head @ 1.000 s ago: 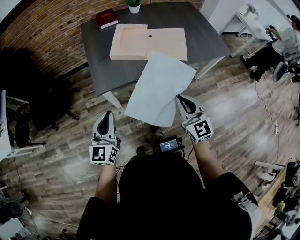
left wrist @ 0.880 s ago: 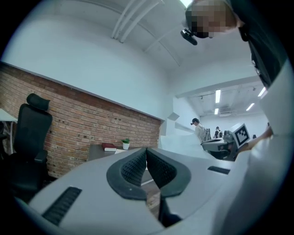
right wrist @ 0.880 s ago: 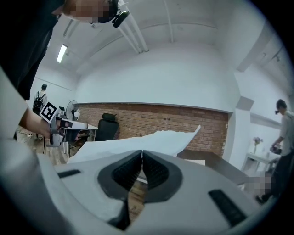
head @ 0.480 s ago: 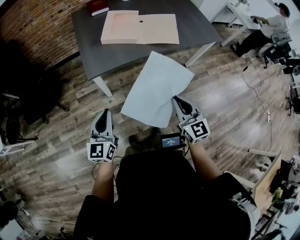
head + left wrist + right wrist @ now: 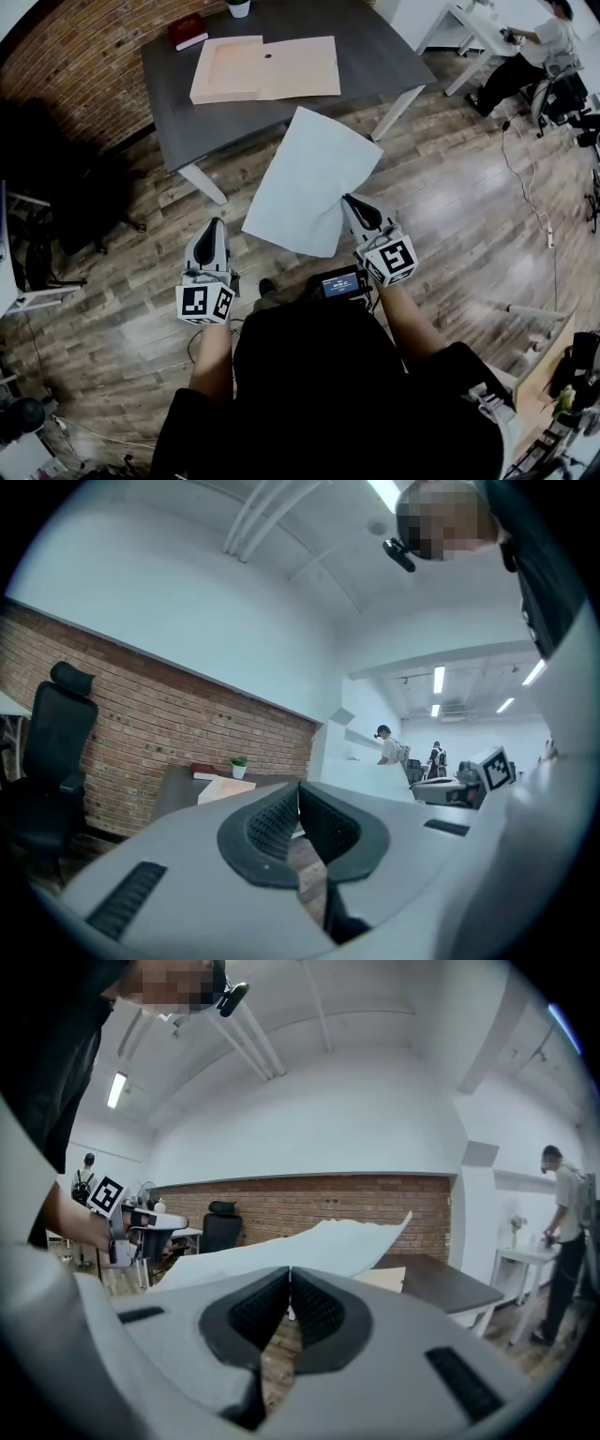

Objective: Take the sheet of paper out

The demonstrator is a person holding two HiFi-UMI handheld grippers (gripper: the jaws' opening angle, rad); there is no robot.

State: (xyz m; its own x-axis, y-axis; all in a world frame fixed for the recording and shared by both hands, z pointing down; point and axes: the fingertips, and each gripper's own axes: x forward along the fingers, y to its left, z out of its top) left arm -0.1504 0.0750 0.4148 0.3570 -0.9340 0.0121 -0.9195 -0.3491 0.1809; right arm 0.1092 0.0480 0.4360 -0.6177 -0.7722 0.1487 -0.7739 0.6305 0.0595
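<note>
Jaws of the right gripper [image 5: 351, 203] are pinched tight on the near edge of the big white sheet of paper [image 5: 309, 178]. It's held up in the air over the wood-plank floor [image 5: 450, 216], well clear of the open tan cardboard folder [image 5: 262, 67] on the dark grey table [image 5: 375, 56]. The left gripper [image 5: 215, 229] has its jaws pressed together on nothing.

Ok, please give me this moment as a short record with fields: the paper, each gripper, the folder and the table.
sheet of paper: in the air above the floor, clear of the table
right gripper: shut on the sheet's near corner
left gripper: shut, empty, apart from the sheet
tan folder: lies open on the table
table: dark top; also bears a red book and a plant pot
task: paper is out of the folder
</note>
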